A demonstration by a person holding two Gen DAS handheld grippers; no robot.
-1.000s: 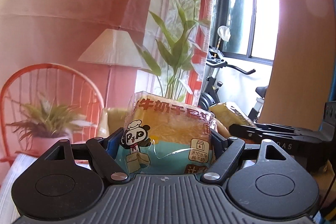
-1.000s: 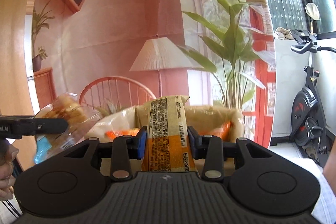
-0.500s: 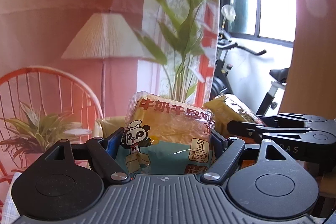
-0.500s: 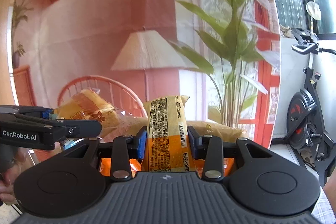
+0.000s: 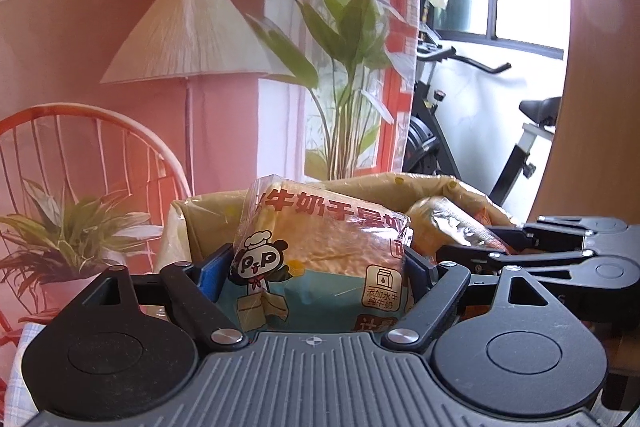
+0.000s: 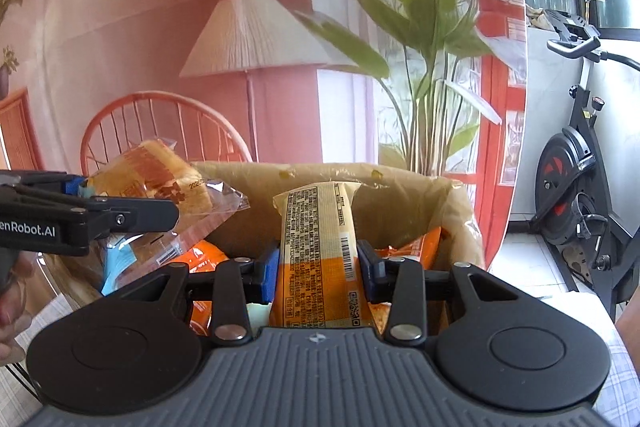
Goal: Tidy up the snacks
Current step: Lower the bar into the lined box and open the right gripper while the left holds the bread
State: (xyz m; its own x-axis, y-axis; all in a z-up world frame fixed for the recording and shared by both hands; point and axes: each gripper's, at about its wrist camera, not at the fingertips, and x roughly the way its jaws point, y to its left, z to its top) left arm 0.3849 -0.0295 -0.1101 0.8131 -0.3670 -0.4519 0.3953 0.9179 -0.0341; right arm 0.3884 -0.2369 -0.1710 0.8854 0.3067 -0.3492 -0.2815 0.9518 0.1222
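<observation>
My left gripper (image 5: 318, 259) is shut on a clear-wrapped milk toast pack with a panda print (image 5: 320, 255), held over the near rim of a tan bag-lined bin (image 5: 360, 183). My right gripper (image 6: 318, 259) is shut on a yellow-and-orange snack packet (image 6: 318, 247), held upright over the same bin (image 6: 400, 187). Orange snack packs (image 6: 412, 247) lie inside the bin. The toast pack (image 6: 160, 179) and the left gripper (image 6: 80, 219) show at the left of the right wrist view. The right gripper (image 5: 560, 251) and its packet (image 5: 444, 227) show at the right of the left wrist view.
A red wire chair (image 6: 160, 131), a floor lamp (image 6: 252, 39) and a tall leafy plant (image 6: 432, 27) stand behind the bin. An exercise bike (image 6: 580, 187) stands at the right. A small potted plant (image 5: 68, 239) sits at the left. A checked cloth (image 6: 624, 387) covers the surface below.
Both grippers have moved forward and down toward the bin, each still holding its snack. The bin now looks closer and its inside with orange packs shows.
</observation>
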